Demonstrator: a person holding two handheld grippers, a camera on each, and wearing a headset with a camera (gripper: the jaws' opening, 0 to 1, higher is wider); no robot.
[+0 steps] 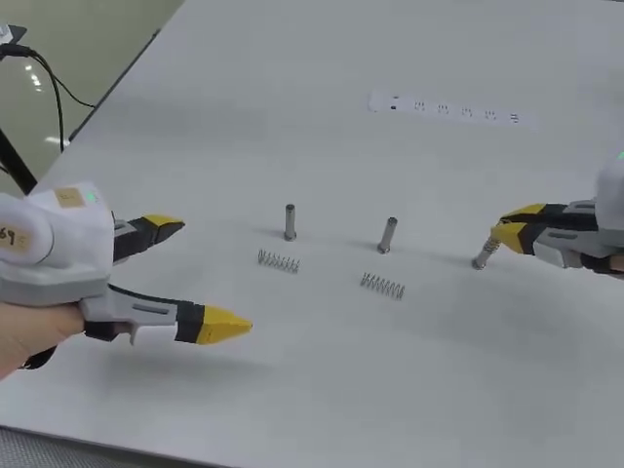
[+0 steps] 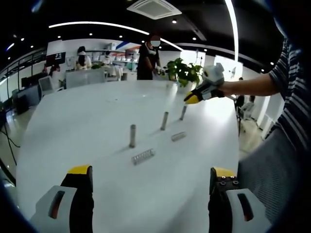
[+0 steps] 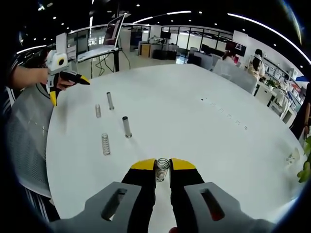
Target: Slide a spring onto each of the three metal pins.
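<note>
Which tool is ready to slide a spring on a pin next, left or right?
Right, probably. The right tool is shut on a spring and sits by the end pin. The left tool is open, holding nothing.

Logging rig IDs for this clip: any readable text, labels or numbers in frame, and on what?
"69": label on the white body of the left gripper, cut by the frame edge, reading unsure.
Blurred, unreadable: tan sticker on that gripper.
Too small to read: markings on the power strip.
</note>
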